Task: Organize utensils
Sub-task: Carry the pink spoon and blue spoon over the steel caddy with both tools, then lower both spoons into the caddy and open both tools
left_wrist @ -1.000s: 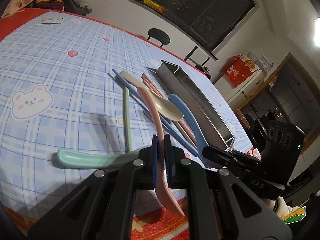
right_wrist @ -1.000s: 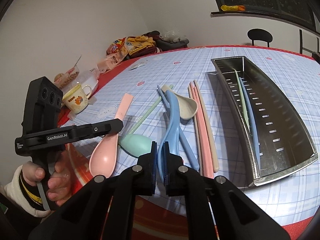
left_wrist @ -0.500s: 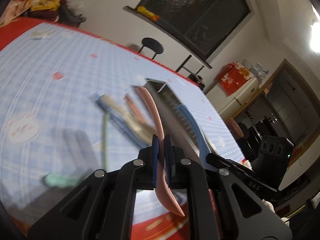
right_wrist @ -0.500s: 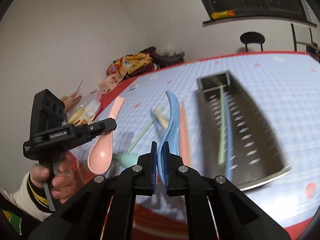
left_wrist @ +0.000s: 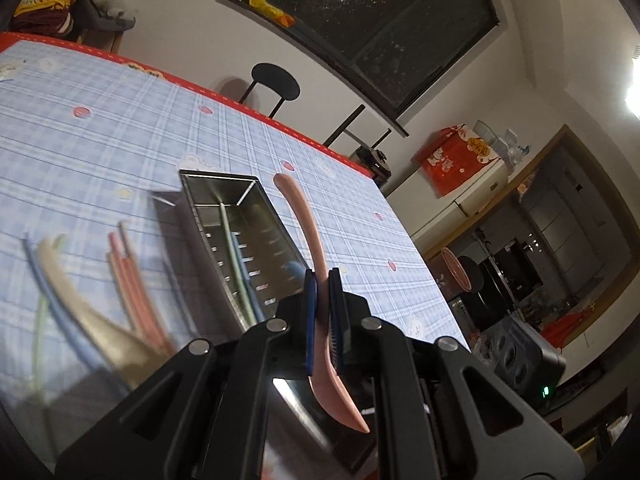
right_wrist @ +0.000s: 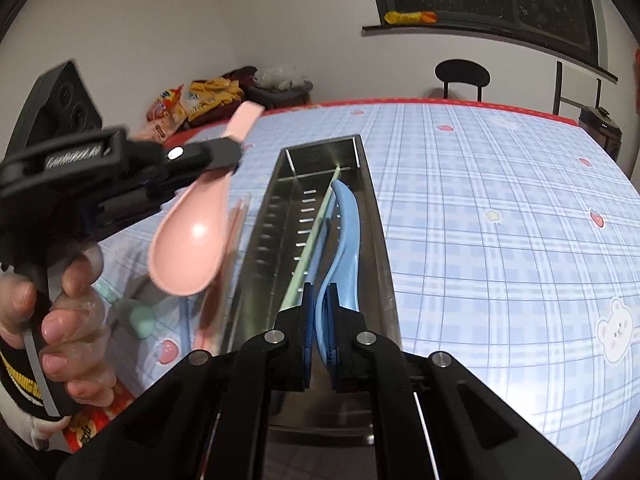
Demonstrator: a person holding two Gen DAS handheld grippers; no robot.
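Observation:
My left gripper (left_wrist: 322,300) is shut on a pink spoon (left_wrist: 308,232), held in the air over the near end of the steel utensil tray (left_wrist: 276,220). The pink spoon also shows in the right wrist view (right_wrist: 192,240), left of the tray (right_wrist: 380,240). My right gripper (right_wrist: 320,312) is shut on a blue spoon (right_wrist: 344,232), whose handle reaches down into the tray beside a green chopstick (right_wrist: 316,232). A blue chopstick (left_wrist: 244,264) lies in the tray too.
On the blue checked tablecloth (right_wrist: 500,220) left of the tray lie pink chopsticks (left_wrist: 128,280), a beige spoon (left_wrist: 80,304), a blue chopstick (left_wrist: 52,292) and a green spoon (right_wrist: 136,316). Snack bags (right_wrist: 196,100) sit at the far table edge. A black chair (right_wrist: 462,74) stands beyond.
Both grippers lifted their spoons off the table and carried them to the tray. The blue spoon now reaches into the tray; the pink spoon hovers by its near end.

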